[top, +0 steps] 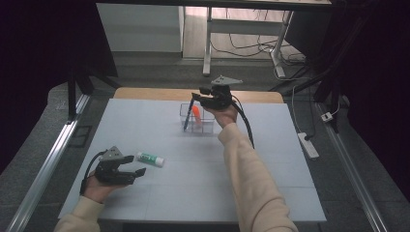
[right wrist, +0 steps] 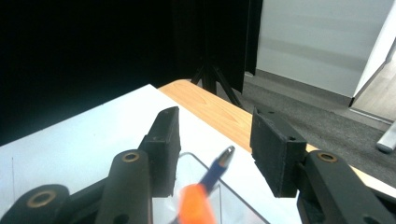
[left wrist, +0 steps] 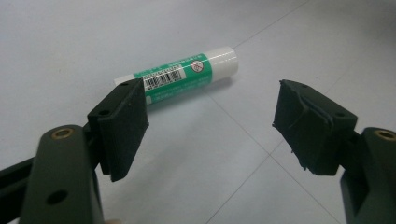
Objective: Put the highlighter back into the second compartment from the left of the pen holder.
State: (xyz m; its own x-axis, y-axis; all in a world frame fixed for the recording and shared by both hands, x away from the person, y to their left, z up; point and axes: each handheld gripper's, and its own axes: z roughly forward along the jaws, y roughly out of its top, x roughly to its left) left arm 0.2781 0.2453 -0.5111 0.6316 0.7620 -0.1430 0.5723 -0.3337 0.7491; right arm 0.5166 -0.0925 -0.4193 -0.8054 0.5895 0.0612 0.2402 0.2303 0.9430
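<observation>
1. Jaws of the right gripper (top: 195, 98) are standing spread apart above a clear box (top: 198, 126) at the far middle of the worktop (top: 203, 188); nothing is being pinched between them.
2. In the right gripper view, the right gripper (right wrist: 215, 140) is showing a dark blue pen (right wrist: 218, 168) rising into the gap between its pads without touching either one.
3. The pen (top: 188, 115) is leaning in the box, its upper end tilting toward the right gripper, and an orange marker (top: 197, 115) is standing beside it in the same box.
4. The left gripper (top: 137, 165) is lying low on the near left of the worktop in the person's hand, its jaws wide and holding nothing.
5. A green and white glue stick (top: 150, 158) is lying flat on the worktop just beyond the left gripper's tips.
6. In the left gripper view, the left gripper (left wrist: 210, 126) is pointing at the glue stick (left wrist: 187, 74), and its left pad is covering the stick's near end; whether pad and stick are touching is hard to tell.
7. In the right gripper view the orange marker (right wrist: 196, 205) is blurring badly and running off the bottom edge, and the box's rim (right wrist: 219, 182) is faint and cut off there.
8. From the high view the box's inner compartments are too small to sort out.
</observation>
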